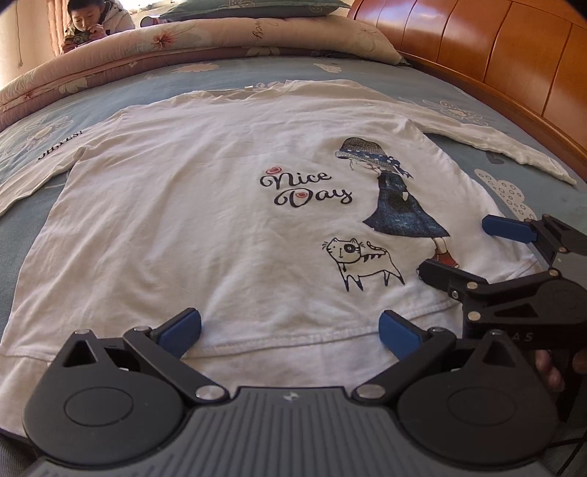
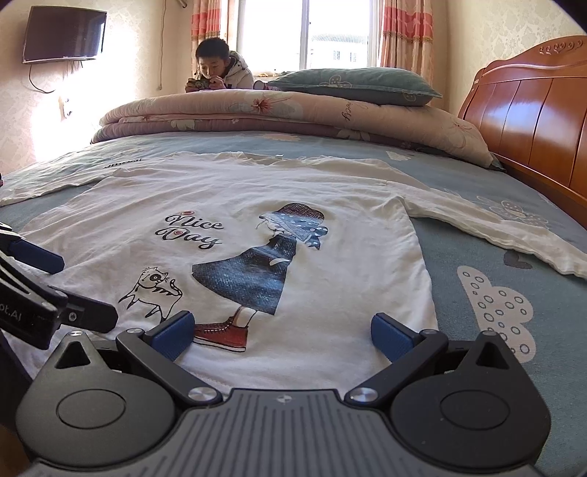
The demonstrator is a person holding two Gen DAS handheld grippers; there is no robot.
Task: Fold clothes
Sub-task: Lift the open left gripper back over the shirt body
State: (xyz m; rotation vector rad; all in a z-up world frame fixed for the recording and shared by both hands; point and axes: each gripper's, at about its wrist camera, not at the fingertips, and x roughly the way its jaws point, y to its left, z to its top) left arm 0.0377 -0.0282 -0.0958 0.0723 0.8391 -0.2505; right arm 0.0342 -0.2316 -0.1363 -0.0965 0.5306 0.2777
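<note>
A white long-sleeved shirt (image 1: 205, 205) (image 2: 330, 235) with a "Nice Day" print, a girl and a cat lies flat, front up, on the blue bed sheet (image 1: 227, 69) (image 2: 458, 238). Both sleeves spread sideways. My left gripper (image 1: 290, 332) is open over the shirt's bottom hem, near its middle, with nothing between its blue pads. My right gripper (image 2: 282, 334) is open above the hem at the shirt's right lower corner, beside the printed red shoe. The right gripper (image 1: 458, 249) also shows at the right of the left wrist view, and the left gripper (image 2: 55, 286) shows at the left of the right wrist view.
A folded floral quilt (image 2: 293, 113) with a green pillow (image 2: 352, 84) lies across the far side of the bed. A wooden headboard (image 2: 532, 121) runs along the right. A person (image 2: 216, 69) leans on the bed's far edge. A TV (image 2: 64, 35) hangs on the wall.
</note>
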